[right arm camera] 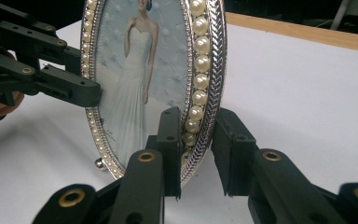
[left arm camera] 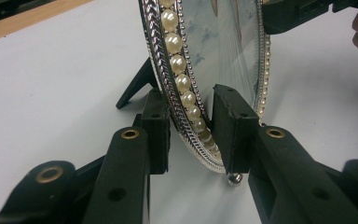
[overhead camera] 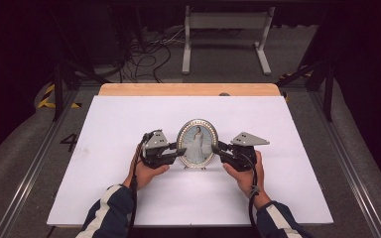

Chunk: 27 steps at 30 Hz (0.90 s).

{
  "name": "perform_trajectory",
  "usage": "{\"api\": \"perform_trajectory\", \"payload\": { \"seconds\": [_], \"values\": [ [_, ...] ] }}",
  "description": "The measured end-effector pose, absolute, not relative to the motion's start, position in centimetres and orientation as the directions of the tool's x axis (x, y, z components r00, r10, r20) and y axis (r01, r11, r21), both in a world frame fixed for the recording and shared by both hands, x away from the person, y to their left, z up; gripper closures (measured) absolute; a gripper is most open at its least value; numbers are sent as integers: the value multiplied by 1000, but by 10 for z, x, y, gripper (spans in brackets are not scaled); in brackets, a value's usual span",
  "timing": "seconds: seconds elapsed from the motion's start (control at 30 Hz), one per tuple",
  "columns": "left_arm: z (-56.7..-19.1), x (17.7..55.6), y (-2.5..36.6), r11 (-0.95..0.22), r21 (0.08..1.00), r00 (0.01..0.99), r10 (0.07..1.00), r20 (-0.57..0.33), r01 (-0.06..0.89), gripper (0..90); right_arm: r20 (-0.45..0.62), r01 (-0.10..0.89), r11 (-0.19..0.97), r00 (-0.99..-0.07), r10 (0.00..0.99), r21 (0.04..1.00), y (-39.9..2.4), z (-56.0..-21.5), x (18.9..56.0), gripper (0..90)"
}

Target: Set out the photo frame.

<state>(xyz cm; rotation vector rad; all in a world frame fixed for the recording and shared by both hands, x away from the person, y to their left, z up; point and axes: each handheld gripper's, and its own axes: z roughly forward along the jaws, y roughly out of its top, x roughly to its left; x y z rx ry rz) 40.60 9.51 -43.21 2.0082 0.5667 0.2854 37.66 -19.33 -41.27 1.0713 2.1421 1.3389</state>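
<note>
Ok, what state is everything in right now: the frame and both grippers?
Oval picture frame: upright on the white table, back stand out.
Left gripper: fingers straddle the frame's edge; contact unclear.
Right gripper: fingers straddle the opposite edge; back finger apart from it.

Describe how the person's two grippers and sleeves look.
Both grippers are black, built of linked bars with brass-coloured rivets. The left gripper and the right gripper each carry a grey three-cornered plate on top. The jaws end in flat, blocky black pads. A black cable trails back from each along the forearm. The sleeves are dark navy with a broad white stripe.
</note>
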Motion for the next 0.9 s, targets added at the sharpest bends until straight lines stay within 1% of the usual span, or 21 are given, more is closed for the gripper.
{"api": "perform_trajectory", "payload": {
  "seconds": [0.2, 0.37, 0.5, 0.83, 0.9],
  "values": [
    [-433, 406, 96, -397, 876, 861, 507, -40, 275, 680, 59, 390, 256, -637, 769, 885, -193, -412, 377, 732],
    [-433, 404, 95, -408, 875, 854, 520, -13, 262, 665, 50, 389, 274, -648, 760, 880, -191, -414, 377, 714],
    [-433, 403, 95, -413, 874, 853, 521, -5, 257, 660, 37, 381, 284, -651, 758, 880, -190, -414, 376, 719],
    [-430, 398, 96, -437, 868, 844, 535, 41, 235, 628, -62, 328, 361, -660, 749, 873, -186, -411, 372, 703],
    [-428, 397, 97, -436, 870, 840, 540, 47, 231, 636, -88, 314, 379, -659, 747, 870, -186, -410, 370, 704]
  ]
}}
